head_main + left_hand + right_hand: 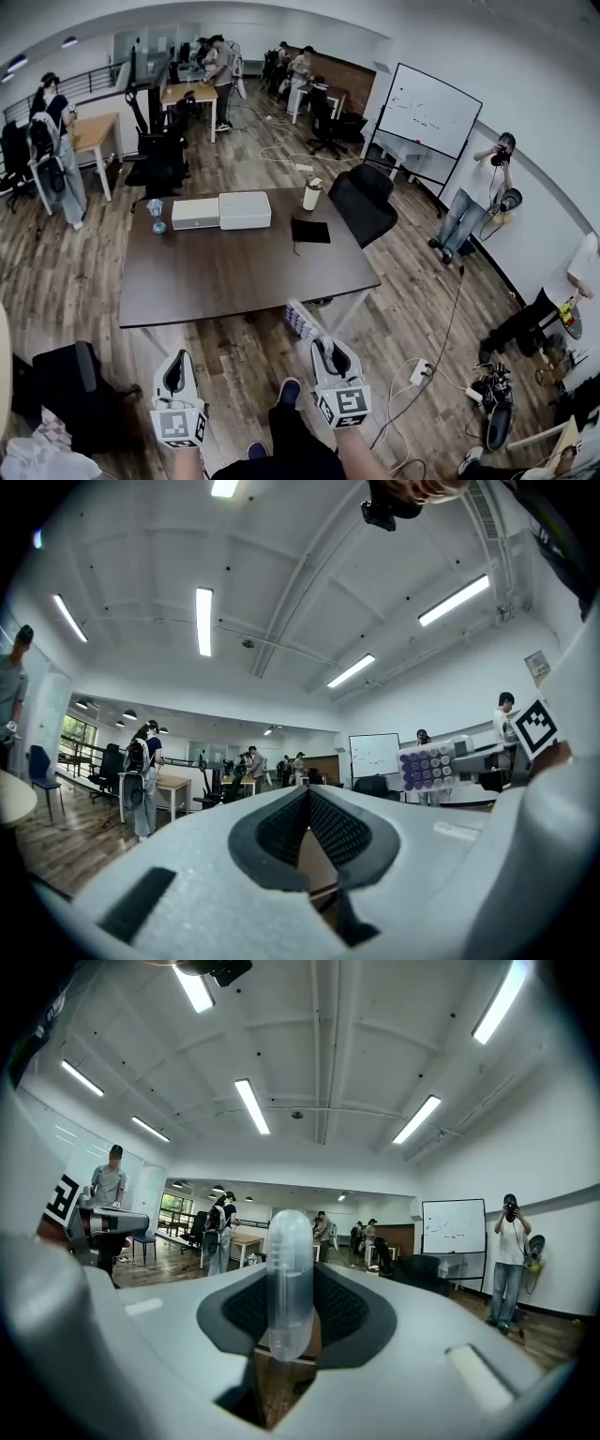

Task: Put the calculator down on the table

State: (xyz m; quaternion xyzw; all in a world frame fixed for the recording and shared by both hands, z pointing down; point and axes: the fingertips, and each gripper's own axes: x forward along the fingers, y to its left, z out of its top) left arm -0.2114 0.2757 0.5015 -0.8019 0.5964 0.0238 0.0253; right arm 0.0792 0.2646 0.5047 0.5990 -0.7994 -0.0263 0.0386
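- The right hand-held gripper (325,354) is clenched on the calculator (302,321). It grips one end only, and the rest of the body sticks out past the jaws toward the far side. With so short a hold, a knock or a quick swing could lever the calculator round in the pads or pull it free.
- From the head view, the calculator seems to hang at about the near edge of the tabletop (234,272), right of the middle. I cannot tell whether it is over the wood yet. Opening the jaws here would risk a drop onto the floor in front of the table.
- If the hand is carried forward too low, the calculator's far end could strike the near edge of the tabletop and be pushed back through the grip.
- The calculator stands on edge. The right gripper view shows it only as a thin clear strip between the pads, and the left gripper view sees its key face. Let go like that, it would probably land on its narrow side and topple with a clatter, so the wrist likely needs rolling first.
- The near part of the tabletop is bare. The white boxes (230,211), the cup (311,195) and the black pad (310,231) lie well apart on the far half, so a collision with them looks unlikely.
- The left hand-held gripper (176,375) is closed with nothing between its jaws. It is to the left of the calculator and apart from it, so it gives no support if the calculator slips.
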